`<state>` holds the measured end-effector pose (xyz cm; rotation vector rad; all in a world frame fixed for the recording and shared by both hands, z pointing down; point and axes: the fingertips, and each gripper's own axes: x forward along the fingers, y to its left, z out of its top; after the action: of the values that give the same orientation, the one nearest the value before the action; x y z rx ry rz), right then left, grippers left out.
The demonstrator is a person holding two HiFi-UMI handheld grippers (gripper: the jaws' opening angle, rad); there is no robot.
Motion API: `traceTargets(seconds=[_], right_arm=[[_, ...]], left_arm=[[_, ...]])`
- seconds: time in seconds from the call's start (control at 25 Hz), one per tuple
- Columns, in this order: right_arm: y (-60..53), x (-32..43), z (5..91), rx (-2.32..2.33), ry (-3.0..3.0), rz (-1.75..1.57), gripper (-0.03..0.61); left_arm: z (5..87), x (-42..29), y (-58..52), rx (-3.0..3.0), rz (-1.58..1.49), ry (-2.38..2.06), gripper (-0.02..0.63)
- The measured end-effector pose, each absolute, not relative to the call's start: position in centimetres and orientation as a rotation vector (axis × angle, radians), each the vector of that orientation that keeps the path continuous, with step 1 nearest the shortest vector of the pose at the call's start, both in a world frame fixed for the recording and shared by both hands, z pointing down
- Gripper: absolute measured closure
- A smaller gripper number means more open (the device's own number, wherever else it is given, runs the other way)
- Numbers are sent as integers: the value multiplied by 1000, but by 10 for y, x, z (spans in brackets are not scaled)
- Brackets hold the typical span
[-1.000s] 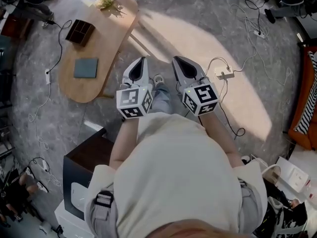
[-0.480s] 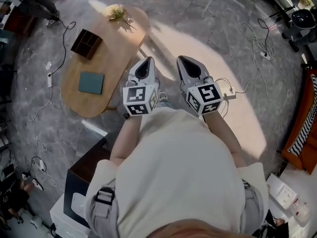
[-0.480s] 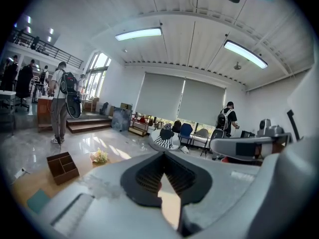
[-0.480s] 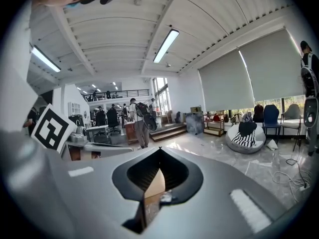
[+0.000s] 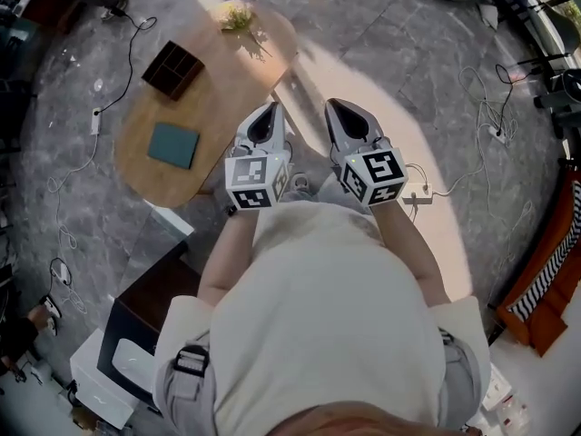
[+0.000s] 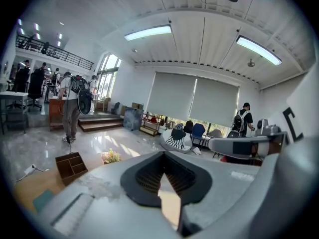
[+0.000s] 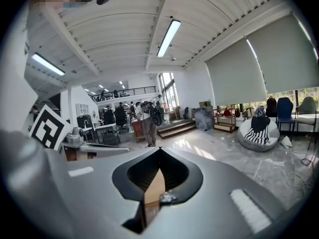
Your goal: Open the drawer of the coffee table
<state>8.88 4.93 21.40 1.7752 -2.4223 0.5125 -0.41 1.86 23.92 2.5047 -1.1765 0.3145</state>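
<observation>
You hold both forearms straight out in front of your chest, side by side and level with each other, with the marker cubes facing up. The left gripper (image 5: 265,109) and the right gripper (image 5: 332,104) both point forward and slightly down. Each one has its jaws pressed together with nothing between them (each gripper's own view shows the tips meeting).

The oval light-wood coffee table (image 5: 222,94) stands ahead and to your left on the grey marble floor (image 5: 381,53). On it are a dark brown compartment box (image 5: 172,69), a teal square pad (image 5: 174,144) and a small bunch of pale flowers (image 5: 234,14). In the head view the left gripper's tip overlaps the table's near edge, while the right gripper is over bare floor. I cannot make out the drawer in any view.

Compared with a second ago, the table sits further right in the head view and nearer to the left gripper. The white power strip (image 5: 418,193) now lies just right of your right wrist. The jaws are as tightly closed as before.
</observation>
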Motion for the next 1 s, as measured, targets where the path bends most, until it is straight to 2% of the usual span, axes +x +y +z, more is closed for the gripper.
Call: traceTargets(seconds=[0.64, 1.0], right_arm=[[-60, 84, 290, 1334, -2499, 582, 575], [-113, 92, 356, 1060, -2492, 599, 575]], left_arm=[[326, -80, -28, 2064, 343, -1607, 612], [383, -98, -31, 1777, 313, -1798, 612]])
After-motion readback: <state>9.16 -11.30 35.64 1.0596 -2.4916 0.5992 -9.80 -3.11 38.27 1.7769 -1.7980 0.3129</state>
